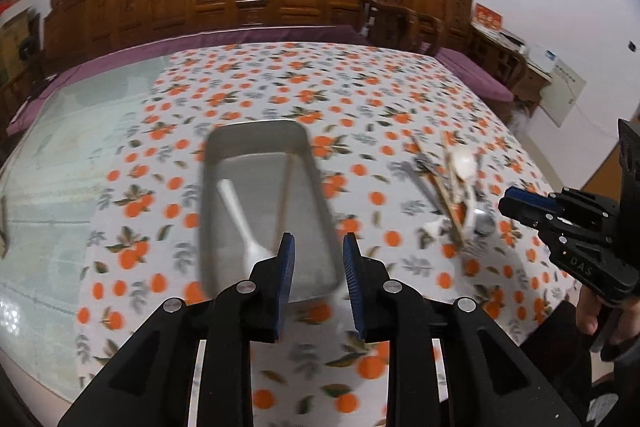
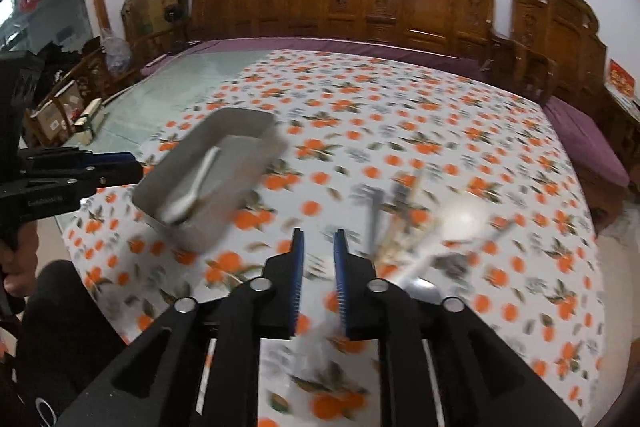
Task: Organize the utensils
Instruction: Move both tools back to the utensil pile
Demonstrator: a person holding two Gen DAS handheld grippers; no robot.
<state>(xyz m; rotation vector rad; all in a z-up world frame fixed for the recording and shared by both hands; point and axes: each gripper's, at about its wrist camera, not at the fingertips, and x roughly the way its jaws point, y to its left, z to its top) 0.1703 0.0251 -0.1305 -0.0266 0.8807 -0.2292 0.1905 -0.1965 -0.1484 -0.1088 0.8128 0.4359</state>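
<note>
Currently: metal tray [image 1: 320, 211] on orange-print tablecloth [image 1: 248, 83], holding one pale spoon [image 1: 240, 223] and one chopstick [image 1: 285, 195]. Loose utensil pile [image 1: 452, 195] lies well right of it.
Left gripper [image 1: 319, 247]: fingers slightly spread, empty, over tray's near end.
Right gripper [image 2: 318, 239]: fingers slightly spread, empty, just left of pile.
Risks: narrow gap may push a piece aside; crossed utensils may lift together; a nudged tray likely slides on cloth.
</note>
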